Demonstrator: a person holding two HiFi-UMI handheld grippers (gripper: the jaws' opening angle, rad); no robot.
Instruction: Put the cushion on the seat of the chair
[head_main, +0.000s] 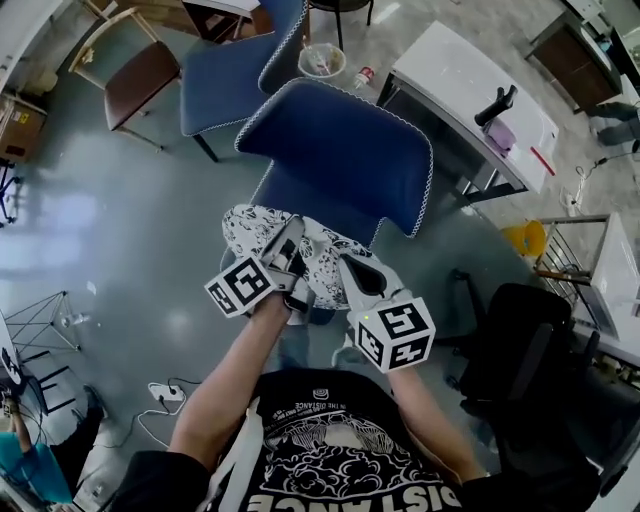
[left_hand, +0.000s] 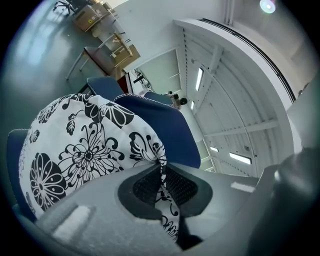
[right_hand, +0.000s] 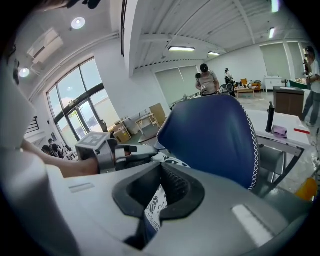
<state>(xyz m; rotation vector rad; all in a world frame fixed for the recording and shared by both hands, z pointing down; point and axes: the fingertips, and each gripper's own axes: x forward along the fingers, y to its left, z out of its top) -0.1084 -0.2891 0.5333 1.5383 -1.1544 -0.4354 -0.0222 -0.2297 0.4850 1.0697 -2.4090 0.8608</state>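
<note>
Grey floor (head_main: 120, 230) all around; left gripper (head_main: 290, 255) and right gripper (head_main: 350, 270) each clamp the floral cushion (head_main: 262, 228), with the blue chair (head_main: 340, 150) straight ahead and its seat apparently just beneath.

Open-plan office or lab space: white surface (head_main: 455, 80), black office chair (head_main: 520, 345), cardboard box (head_main: 18, 125), floor power strip (head_main: 164, 392), tall windows (right_hand: 75, 117), ceiling strip light (right_hand: 181, 48), person standing at back (right_hand: 207, 80).
</note>
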